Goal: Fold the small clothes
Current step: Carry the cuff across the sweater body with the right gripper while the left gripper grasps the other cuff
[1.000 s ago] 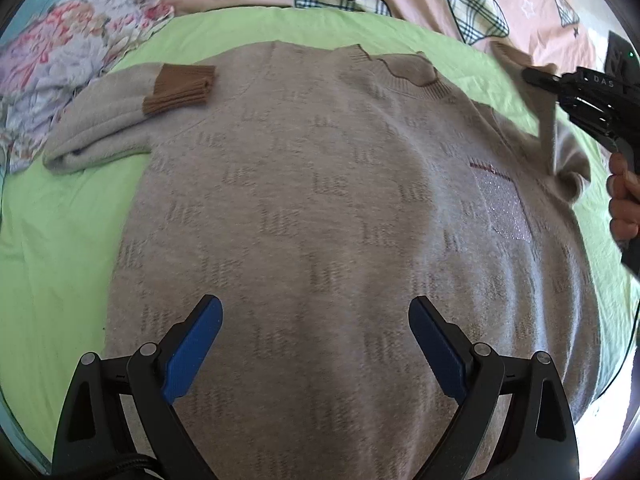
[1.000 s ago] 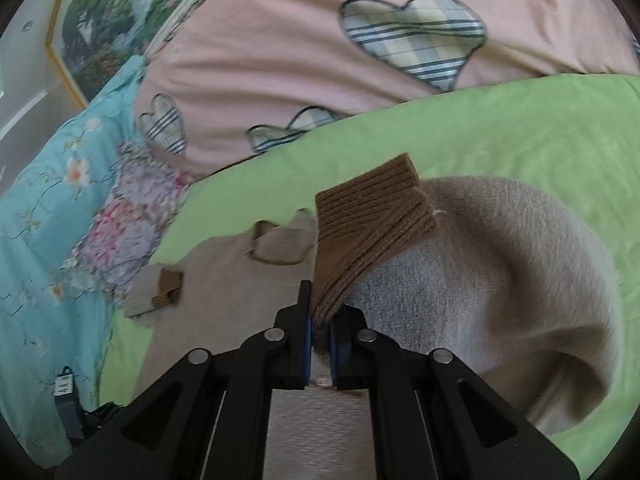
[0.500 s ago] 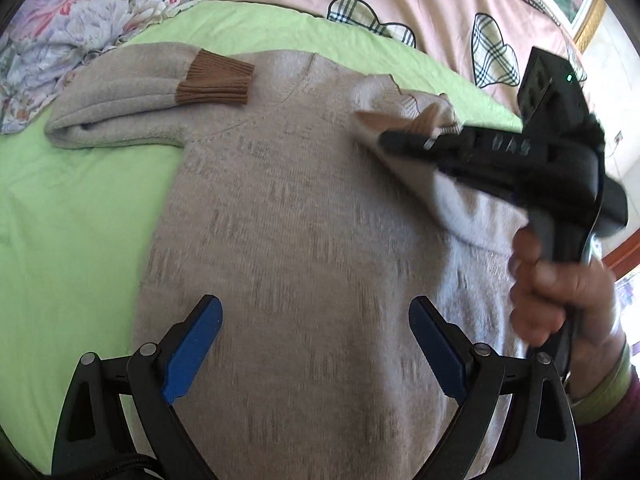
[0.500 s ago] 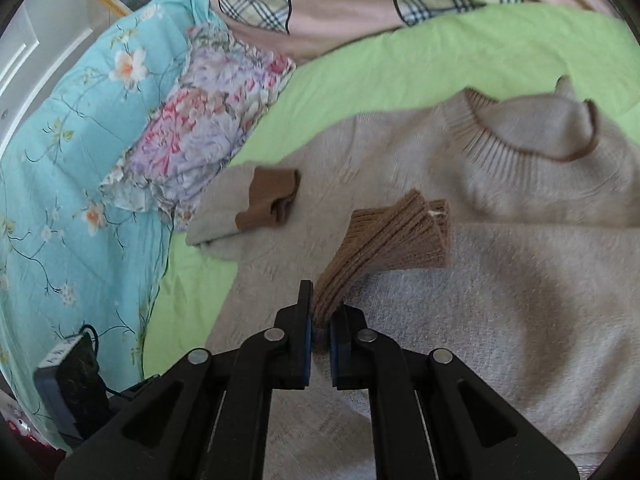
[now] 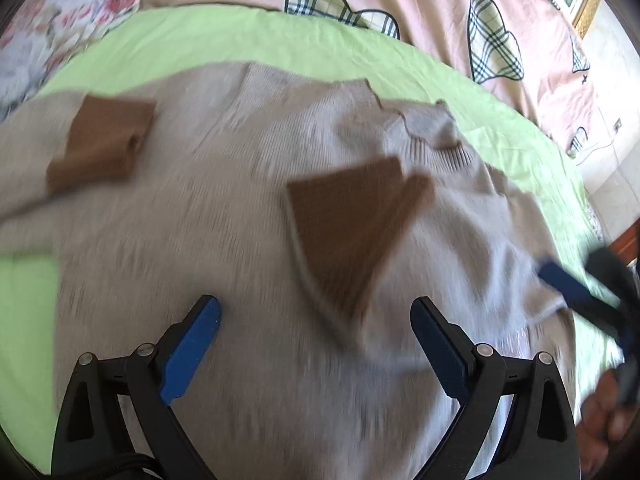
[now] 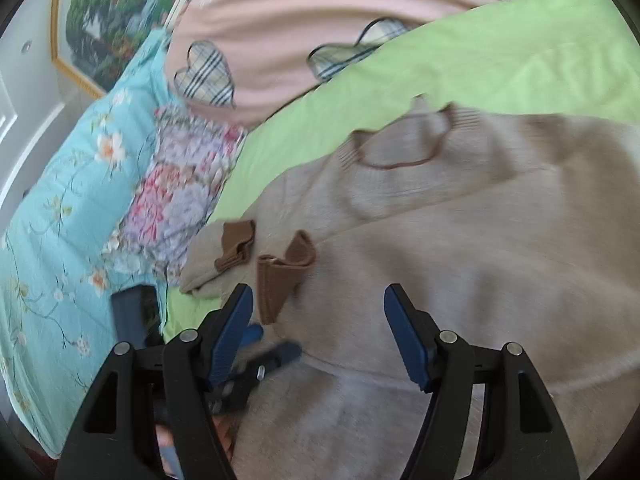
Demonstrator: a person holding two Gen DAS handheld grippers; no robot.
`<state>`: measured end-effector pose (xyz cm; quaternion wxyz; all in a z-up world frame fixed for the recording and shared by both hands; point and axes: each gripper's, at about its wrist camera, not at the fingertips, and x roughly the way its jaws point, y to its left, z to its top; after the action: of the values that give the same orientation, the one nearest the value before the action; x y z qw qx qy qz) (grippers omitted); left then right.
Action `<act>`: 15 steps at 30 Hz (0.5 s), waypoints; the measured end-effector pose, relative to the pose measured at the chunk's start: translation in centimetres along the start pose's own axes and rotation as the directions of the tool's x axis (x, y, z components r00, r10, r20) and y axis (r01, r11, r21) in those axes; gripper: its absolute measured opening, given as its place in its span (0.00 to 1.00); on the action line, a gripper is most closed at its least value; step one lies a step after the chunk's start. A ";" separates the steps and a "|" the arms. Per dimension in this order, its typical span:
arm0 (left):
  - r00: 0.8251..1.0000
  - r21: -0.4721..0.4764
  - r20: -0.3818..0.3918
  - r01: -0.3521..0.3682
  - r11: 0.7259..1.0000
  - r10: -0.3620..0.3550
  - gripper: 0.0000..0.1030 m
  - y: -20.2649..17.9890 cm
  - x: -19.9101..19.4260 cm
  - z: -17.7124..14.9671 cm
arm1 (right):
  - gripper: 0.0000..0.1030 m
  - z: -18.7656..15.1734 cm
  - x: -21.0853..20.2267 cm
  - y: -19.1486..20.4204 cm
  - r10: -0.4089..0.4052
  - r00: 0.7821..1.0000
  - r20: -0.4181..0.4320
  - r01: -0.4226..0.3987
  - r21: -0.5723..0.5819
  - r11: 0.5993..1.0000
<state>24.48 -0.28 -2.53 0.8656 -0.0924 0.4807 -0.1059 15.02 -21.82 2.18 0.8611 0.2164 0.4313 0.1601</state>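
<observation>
Beige knit sweater [image 5: 248, 248] on green bed sheet [image 5: 280, 40]: soft, limp, light. Pinch at hem corners. Both tools, left [image 5: 316, 344] and right [image 6: 320, 336], spread, empty.

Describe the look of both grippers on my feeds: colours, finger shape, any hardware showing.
Both match. The left gripper and right gripper have matte black angular frames with triangular cut-outs and silver rivets at the joints. Each finger ends in a flat blue pad; the right's pads show ridged inner faces. No cables or markings are visible.
</observation>
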 end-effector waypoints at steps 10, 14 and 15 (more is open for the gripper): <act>0.995 -0.064 0.091 0.055 0.996 -0.049 0.20 3.7 -1.7 1.7 | 0.67 -2.5 -6.1 -3.7 -0.091 0.994 0.062 0.086 0.083 0.993; 0.993 -0.130 0.072 0.105 0.986 -0.096 0.20 5.7 -1.1 1.7 | 0.67 -3.0 -7.0 -5.1 -0.122 0.990 0.071 0.114 0.102 0.988; 0.992 -0.113 0.067 0.110 0.987 -0.102 0.20 5.3 -0.9 1.8 | 0.67 -3.1 -7.0 -5.4 -0.128 0.989 0.069 0.120 0.110 0.987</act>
<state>26.04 5.11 -2.28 0.8662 -0.1716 0.4536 -0.1206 8.89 -28.93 2.50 0.8726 0.2404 0.4185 0.0750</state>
